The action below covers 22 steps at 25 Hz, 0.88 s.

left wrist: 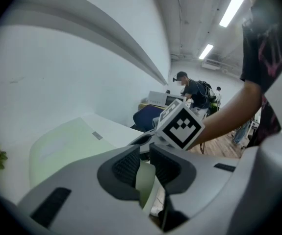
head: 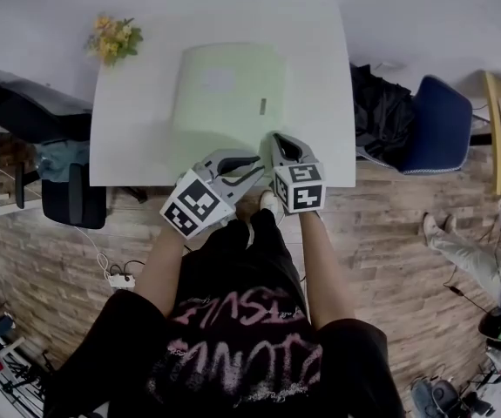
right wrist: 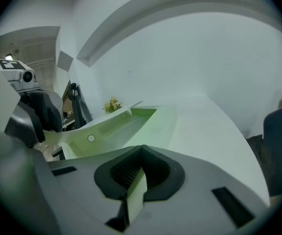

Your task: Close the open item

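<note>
A pale green case lies on the white table, its lid still raised a little at the near edge. My left gripper is shut on the lid's near rim, and a green strip fills the gap between its pads. Just to its right, my right gripper pinches the same rim between its pads. Under the lid the right gripper view shows the case's green inside with a small round white spot. Each gripper's marker cube shows in the other's view.
Yellow flowers stand at the table's far left corner. A black office chair is left of the table. To the right are a blue chair and a black bag. A person stands far off.
</note>
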Each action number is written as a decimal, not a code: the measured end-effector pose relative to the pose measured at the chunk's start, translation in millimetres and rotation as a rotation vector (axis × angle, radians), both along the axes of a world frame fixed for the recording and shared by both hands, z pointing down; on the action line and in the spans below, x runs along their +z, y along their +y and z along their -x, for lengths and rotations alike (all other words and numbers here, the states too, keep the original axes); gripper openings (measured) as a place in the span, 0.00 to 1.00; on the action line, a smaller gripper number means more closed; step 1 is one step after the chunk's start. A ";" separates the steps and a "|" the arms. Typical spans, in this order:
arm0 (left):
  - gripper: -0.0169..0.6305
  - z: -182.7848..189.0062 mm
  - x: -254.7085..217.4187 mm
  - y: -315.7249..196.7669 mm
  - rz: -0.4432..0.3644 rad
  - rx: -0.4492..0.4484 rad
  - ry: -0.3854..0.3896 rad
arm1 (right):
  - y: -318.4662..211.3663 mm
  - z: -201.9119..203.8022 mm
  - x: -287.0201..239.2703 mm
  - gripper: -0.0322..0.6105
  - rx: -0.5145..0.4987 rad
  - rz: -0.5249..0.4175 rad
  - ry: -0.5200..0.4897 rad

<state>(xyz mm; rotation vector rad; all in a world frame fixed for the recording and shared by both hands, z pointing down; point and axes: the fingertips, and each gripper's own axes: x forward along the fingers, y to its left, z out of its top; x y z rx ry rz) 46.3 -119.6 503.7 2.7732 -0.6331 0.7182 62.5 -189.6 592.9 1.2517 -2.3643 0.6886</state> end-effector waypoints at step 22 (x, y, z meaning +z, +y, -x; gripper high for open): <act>0.16 34.4 29.6 -39.7 0.129 -0.139 0.113 | 1.1 -1.6 0.3 0.06 -0.042 -0.002 -0.013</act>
